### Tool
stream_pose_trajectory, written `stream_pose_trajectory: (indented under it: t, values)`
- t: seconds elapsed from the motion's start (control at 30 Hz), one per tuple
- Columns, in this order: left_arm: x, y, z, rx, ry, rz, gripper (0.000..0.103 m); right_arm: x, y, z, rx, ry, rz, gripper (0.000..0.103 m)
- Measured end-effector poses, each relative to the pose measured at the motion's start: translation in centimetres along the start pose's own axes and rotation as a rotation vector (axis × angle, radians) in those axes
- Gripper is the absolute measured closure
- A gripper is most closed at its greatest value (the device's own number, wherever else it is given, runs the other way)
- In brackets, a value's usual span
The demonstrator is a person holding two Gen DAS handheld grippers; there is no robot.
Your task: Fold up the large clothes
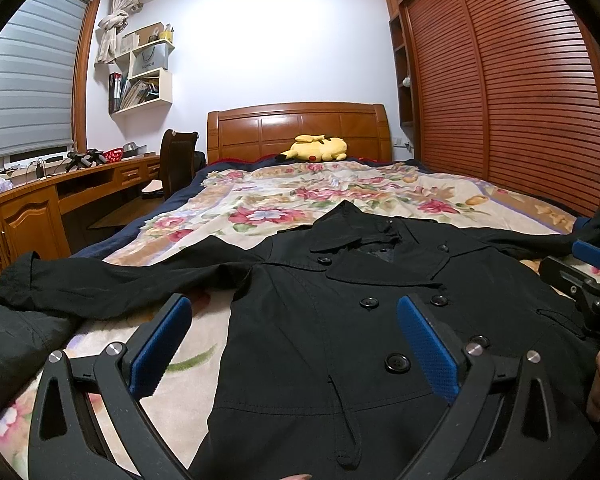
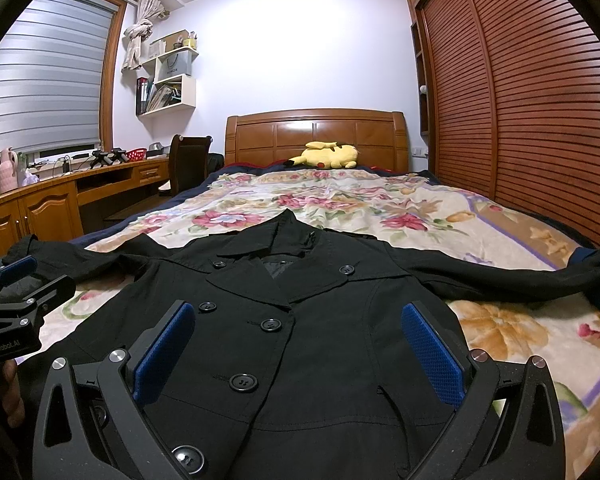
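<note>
The black coat (image 1: 340,320) lies spread, buttoned, front up, at the bed's (image 1: 260,196) foot edge. Left gripper (image 1: 294,312) and right gripper (image 2: 298,320) hover over it, both spread wide, holding nothing.

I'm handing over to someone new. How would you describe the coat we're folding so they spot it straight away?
Start at the wide bed with the flowered blanket. The coat lies flat on its near end, front up, sleeves spread out to both sides. It is the only black garment with two rows of round buttons, far from the yellow plush toy by the headboard.
</note>
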State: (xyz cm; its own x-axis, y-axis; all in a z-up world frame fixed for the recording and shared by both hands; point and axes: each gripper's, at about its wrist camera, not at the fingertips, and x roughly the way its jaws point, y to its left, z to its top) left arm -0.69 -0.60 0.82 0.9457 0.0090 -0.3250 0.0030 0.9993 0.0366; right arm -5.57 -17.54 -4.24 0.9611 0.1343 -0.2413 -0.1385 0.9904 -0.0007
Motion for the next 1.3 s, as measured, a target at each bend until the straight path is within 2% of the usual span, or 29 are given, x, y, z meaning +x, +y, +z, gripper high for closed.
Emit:
stream_pose_trajectory:
  t: [0.97, 1.3]
  values:
    - [0.0, -0.1, -0.1, 0.001, 0.0, -0.002, 0.0, 0.0, 0.0, 0.0, -0.002, 0.002, 0.001, 0.0]
    - [0.3, 1.7, 1.1, 0.027, 0.077, 0.019, 0.0, -0.2, 0.7, 0.9, -0.015, 0.015, 0.048, 0.0]
